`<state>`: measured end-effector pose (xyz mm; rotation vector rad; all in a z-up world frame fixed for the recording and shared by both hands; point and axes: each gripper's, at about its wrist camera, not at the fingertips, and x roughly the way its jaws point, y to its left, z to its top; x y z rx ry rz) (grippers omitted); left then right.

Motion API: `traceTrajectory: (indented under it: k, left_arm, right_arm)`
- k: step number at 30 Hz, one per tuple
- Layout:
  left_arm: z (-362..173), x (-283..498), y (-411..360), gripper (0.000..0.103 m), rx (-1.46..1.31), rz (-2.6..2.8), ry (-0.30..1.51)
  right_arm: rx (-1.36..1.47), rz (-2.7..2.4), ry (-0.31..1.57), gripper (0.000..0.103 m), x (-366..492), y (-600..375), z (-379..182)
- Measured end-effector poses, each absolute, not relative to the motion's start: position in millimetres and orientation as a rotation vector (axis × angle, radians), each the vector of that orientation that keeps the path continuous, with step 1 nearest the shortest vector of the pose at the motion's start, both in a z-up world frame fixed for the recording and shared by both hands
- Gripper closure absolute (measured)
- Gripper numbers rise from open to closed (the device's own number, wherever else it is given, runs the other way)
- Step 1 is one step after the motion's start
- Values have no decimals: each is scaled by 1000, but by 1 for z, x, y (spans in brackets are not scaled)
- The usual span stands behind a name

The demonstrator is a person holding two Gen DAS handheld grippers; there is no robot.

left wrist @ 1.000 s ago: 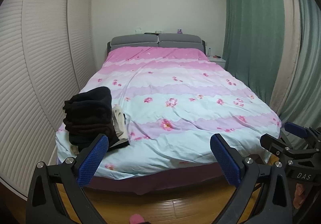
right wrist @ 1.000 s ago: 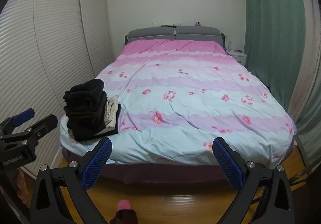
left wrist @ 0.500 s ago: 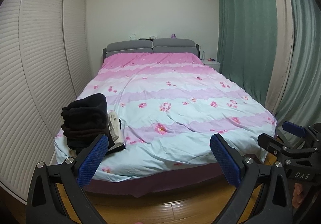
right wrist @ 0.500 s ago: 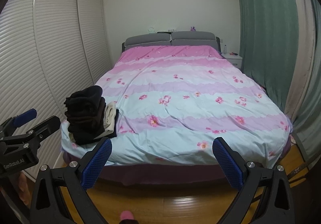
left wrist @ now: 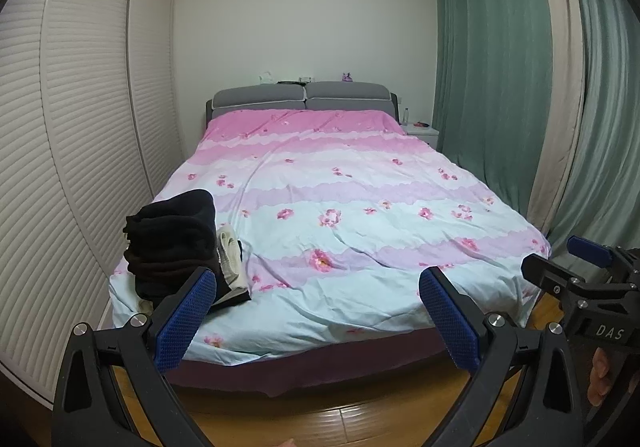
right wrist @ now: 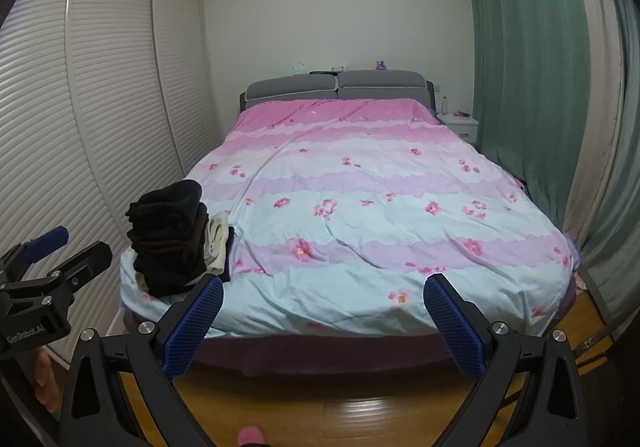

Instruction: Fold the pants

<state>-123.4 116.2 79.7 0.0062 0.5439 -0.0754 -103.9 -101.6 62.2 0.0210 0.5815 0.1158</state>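
A pile of dark folded pants [left wrist: 172, 243] with a beige garment [left wrist: 230, 259] beside it sits on the near left corner of the bed [left wrist: 360, 231]; it also shows in the right wrist view [right wrist: 168, 239]. My left gripper [left wrist: 318, 283] is open and empty, held off the foot of the bed. My right gripper [right wrist: 322, 287] is open and empty too, beside the left one. Each gripper shows at the edge of the other's view: the right gripper [left wrist: 560, 263] and the left gripper [right wrist: 68, 247].
The bed has a pink, lilac and pale blue flowered cover. White louvred wardrobe doors [left wrist: 80, 127] run along the left. Green curtains [left wrist: 500, 87] hang on the right. A white nightstand [right wrist: 460, 125] stands by the grey headboard [right wrist: 336, 87]. Wooden floor [right wrist: 320, 407] lies below.
Both grippers have drawn back and tilted up a little, so the bed looks farther and lower in view. Both stay open and empty.
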Motion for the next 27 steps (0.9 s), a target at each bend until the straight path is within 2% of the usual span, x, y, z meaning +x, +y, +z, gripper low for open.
traceTrajectory:
  k: [27]
  left_arm:
    - [74, -110, 115, 0, -12, -84, 572]
  right_arm:
    - [3, 118, 574, 2, -100, -104, 68]
